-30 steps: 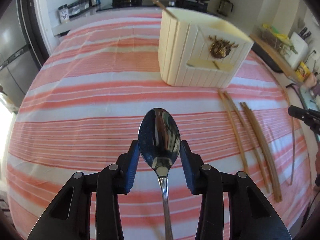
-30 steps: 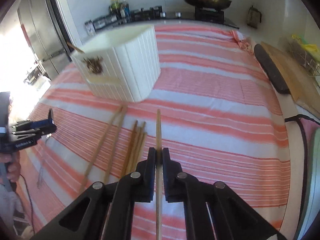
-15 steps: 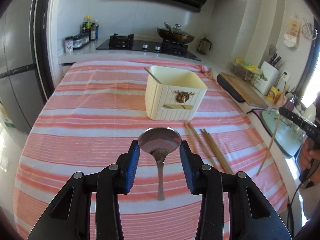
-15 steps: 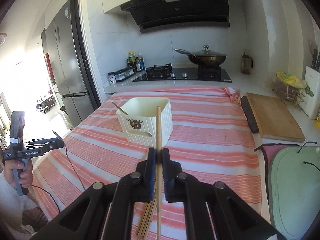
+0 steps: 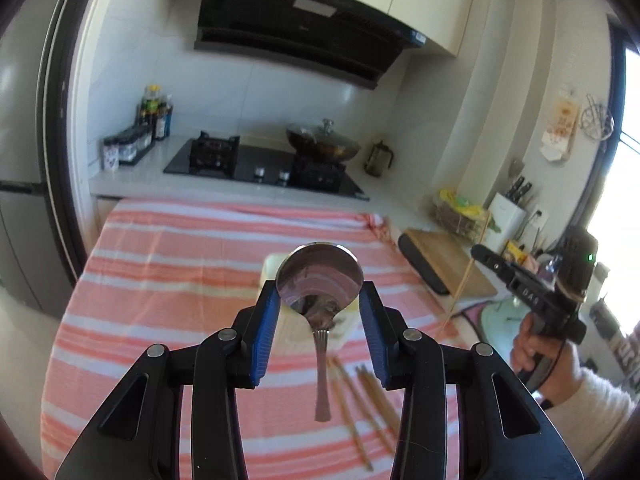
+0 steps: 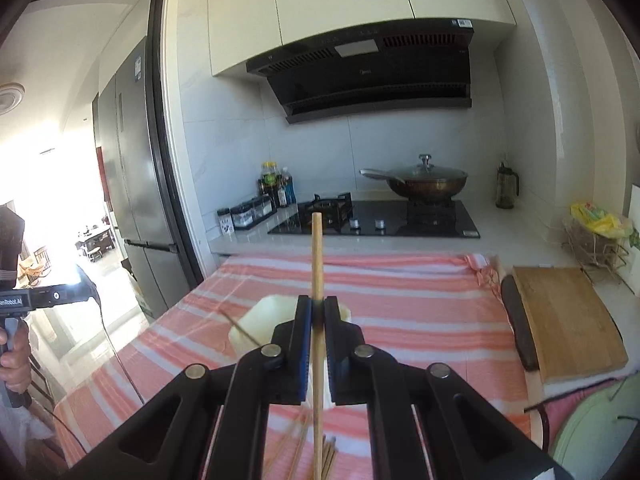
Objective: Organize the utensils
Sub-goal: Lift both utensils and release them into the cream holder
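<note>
**Spoon and chopstick both held up over the striped table**

Spoon (image 5: 320, 280) is pinched by its bowl between the blue pads of the left gripper (image 5: 320, 312), so that one is closed on it. The bowl is turned toward the camera and the handle hangs straight down, clear of the cloth. Behind and below the bowl the cream utensil holder (image 5: 276, 268) is mostly hidden; only its edges can be seen.

Over on the right wrist view, a single wooden chopstick (image 6: 317, 264) is clamped tight in the right gripper (image 6: 318, 320), jaws almost fully together. It's held upright, with its top end sticking up in front of the stove (image 6: 376, 220) in the picture. The holder (image 6: 264, 320) is seen just behind the fingers, with a thin stick leaning out of its left side.

More chopsticks (image 5: 360, 396) are left lying loose on the pink-and-white striped tablecloth (image 5: 168, 272), near the holder's front, roughly side by side.

Further out: a wooden cutting board (image 6: 568, 320) is sat at the table's right edge, and a lidded wok (image 6: 424, 184) is parked on the stove. A hand (image 5: 548, 364) wrapped around the right gripper's handle is visible from the left camera.
</note>
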Motion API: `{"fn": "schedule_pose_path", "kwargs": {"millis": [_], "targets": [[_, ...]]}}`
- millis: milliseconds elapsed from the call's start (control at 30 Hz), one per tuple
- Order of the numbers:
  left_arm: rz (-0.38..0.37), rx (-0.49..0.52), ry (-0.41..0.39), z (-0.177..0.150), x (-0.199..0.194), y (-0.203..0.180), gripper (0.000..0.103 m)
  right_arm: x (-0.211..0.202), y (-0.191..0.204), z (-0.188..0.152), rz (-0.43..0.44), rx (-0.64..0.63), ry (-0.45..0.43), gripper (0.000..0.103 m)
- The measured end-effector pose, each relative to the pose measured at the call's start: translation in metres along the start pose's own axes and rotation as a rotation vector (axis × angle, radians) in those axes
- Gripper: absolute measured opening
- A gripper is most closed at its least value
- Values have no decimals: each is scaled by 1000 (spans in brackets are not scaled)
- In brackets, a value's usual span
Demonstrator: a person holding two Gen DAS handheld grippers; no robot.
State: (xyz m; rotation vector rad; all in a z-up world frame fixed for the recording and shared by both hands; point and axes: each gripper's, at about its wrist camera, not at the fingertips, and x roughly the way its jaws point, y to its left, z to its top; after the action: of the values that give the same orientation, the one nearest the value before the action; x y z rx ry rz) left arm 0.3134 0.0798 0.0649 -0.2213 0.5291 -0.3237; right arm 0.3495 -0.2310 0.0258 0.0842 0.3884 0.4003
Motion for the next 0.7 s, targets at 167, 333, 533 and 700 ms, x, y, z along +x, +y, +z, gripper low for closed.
{"fn": "schedule_pose_path", "kwargs": {"millis": [167, 333, 533, 700], "targets": [[51, -50, -113, 49, 51, -2, 41, 49, 6, 42, -28, 14, -132, 7], [116, -58, -51, 51, 126, 4, 41, 107, 11, 39, -61, -19, -166, 7], [132, -98, 213, 23, 203, 28, 41, 185, 3, -1, 18, -23, 116, 7], [121, -96, 349, 1, 236, 31, 41, 220, 2, -27, 41, -20, 311, 7]]}}
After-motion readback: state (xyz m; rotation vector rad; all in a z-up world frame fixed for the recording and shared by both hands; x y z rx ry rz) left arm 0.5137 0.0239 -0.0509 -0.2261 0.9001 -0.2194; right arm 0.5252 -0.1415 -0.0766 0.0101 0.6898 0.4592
